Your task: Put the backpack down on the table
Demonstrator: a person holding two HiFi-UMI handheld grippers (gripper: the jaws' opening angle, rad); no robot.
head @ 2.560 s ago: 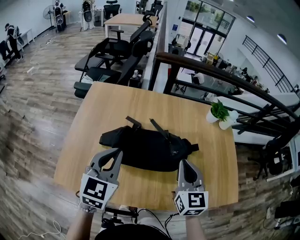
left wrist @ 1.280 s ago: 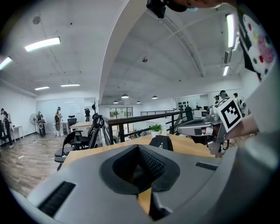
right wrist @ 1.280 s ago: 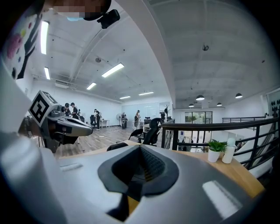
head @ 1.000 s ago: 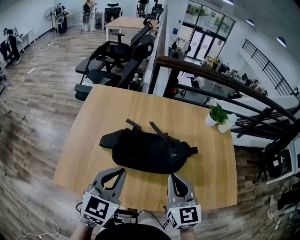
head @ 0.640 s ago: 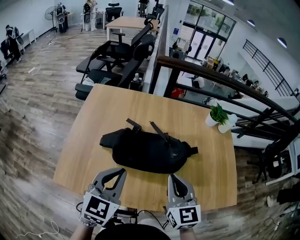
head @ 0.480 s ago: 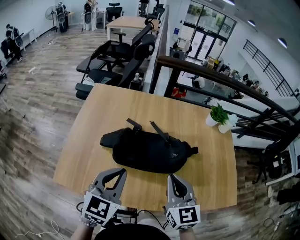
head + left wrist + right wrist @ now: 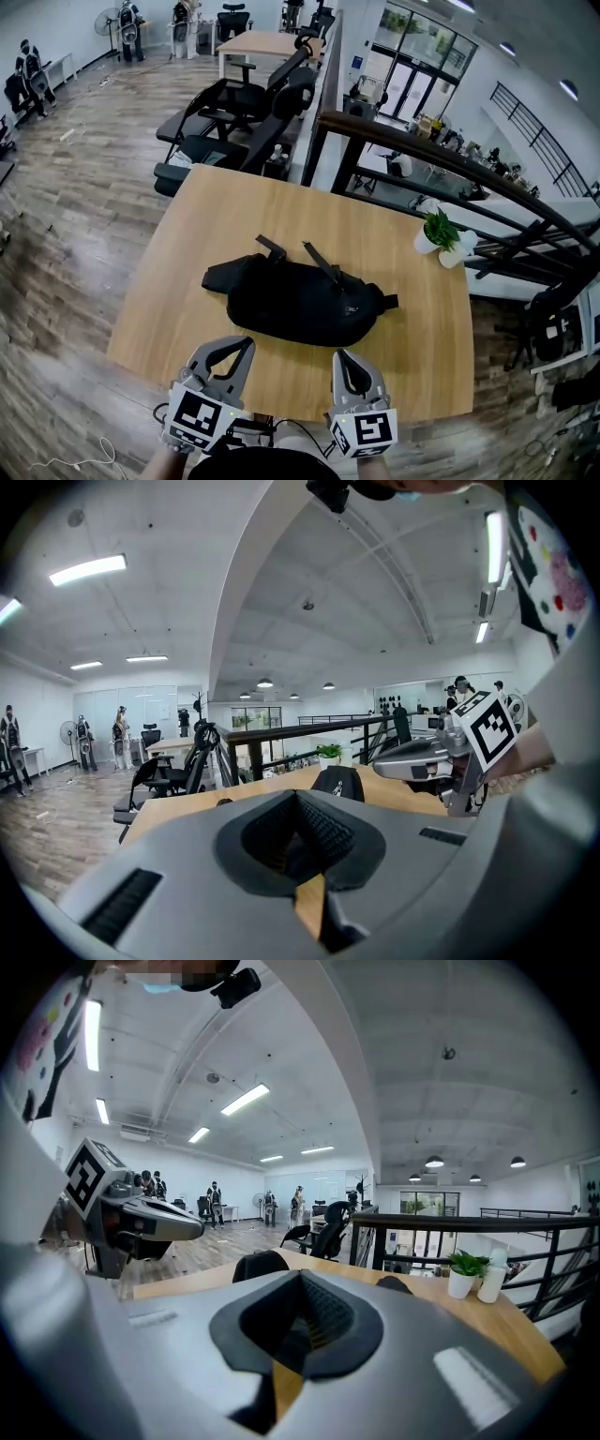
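The black backpack (image 7: 298, 302) lies flat on the wooden table (image 7: 234, 216), its straps pointing away from me. Both grippers hover near the table's front edge, short of the bag and not touching it. My left gripper (image 7: 240, 343) is shut with nothing in it, and my right gripper (image 7: 344, 357) is shut and empty too. In the left gripper view the jaws (image 7: 298, 799) meet, with the backpack (image 7: 337, 782) beyond them. The right gripper view shows the jaws (image 7: 302, 1279) closed, with the bag's dark ends (image 7: 261, 1265) behind.
A small potted plant (image 7: 439, 232) in a white pot stands at the table's far right corner. Black office chairs (image 7: 234, 103) crowd the far side. A dark railing (image 7: 450, 159) runs behind on the right. Wooden floor lies to the left.
Both grippers have drawn back from the backpack's near side to the table's front edge. The backpack lies still where it was.
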